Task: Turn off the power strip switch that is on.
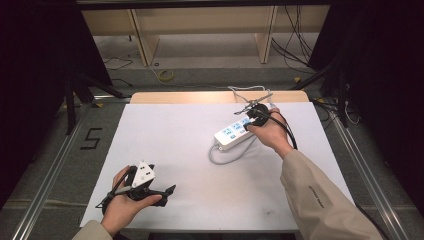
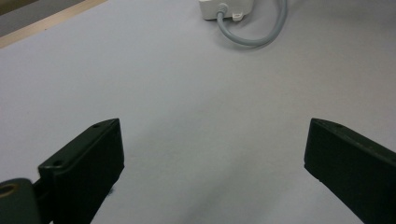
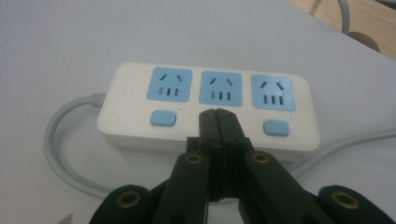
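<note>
Two claws: left claw spread over table; right claw pressed together on power strip.

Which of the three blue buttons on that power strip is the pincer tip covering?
The middle one: the shut right gripper hides it, while the left button and right button show.

White sheet left of the power strip lies open for passage; its grey cord loops just beside the near-left end (a low snag); right gripper sits over the strip.
</note>
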Action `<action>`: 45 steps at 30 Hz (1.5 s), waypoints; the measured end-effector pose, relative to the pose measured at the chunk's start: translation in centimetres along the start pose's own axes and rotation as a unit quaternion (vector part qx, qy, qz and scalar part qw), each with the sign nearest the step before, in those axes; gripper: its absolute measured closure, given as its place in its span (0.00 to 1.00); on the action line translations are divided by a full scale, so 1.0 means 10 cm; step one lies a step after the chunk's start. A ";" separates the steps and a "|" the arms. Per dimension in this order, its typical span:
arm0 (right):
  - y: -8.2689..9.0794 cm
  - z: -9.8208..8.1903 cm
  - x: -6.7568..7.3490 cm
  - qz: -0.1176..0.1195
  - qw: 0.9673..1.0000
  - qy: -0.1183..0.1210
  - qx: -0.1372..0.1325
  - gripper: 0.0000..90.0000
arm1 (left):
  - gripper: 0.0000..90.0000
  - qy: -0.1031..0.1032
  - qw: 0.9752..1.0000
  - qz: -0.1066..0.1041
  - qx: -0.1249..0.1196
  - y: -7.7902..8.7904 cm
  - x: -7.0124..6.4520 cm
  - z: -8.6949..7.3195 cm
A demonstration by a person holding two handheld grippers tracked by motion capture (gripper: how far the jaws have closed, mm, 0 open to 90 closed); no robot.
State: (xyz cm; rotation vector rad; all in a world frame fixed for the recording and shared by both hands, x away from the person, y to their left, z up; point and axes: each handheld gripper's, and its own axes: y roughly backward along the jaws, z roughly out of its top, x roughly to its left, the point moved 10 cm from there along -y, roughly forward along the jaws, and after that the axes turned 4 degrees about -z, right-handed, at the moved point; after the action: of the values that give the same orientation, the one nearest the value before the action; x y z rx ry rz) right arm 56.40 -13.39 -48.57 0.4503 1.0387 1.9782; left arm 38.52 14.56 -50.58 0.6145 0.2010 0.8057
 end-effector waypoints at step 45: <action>-0.31 0.05 -0.02 -0.008 1.000 -0.002 0.025 1.00 | 0.05 0.001 1.000 -0.003 0.000 0.00 -0.01 -0.01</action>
State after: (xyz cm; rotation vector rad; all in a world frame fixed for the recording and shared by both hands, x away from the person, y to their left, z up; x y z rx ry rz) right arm 58.44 -12.39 -50.71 0.4714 1.0874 1.9390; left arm 38.46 14.52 -50.64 0.6140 0.2037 0.8010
